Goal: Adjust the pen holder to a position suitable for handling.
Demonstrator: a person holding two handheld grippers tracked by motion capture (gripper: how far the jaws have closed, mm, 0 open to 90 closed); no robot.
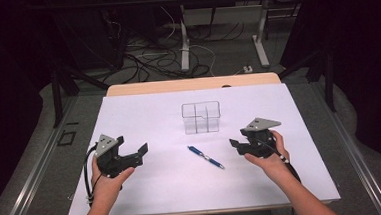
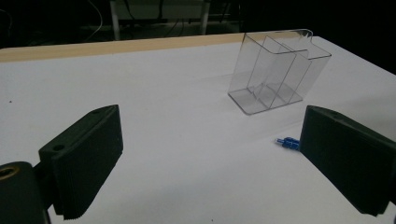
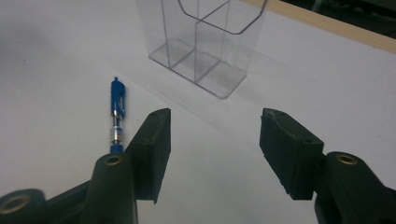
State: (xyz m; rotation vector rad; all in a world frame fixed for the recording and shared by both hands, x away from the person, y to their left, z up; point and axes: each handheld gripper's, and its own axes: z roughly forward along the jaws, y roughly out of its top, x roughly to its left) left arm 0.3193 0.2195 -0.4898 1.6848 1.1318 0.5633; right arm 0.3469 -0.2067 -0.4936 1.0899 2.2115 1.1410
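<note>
A blue pen lies loose on the white table, centre of the high view, just below the clear divided holder. Left gripper at lower left, jaws wide with nothing between them. Right gripper at right of centre, jaws apart and empty, pen just beside.

In the left gripper view, the blue pen is mostly hidden behind the jaw at four o'clock; in the right gripper view, the clear organizer seems cut off at twelve o'clock.
</note>
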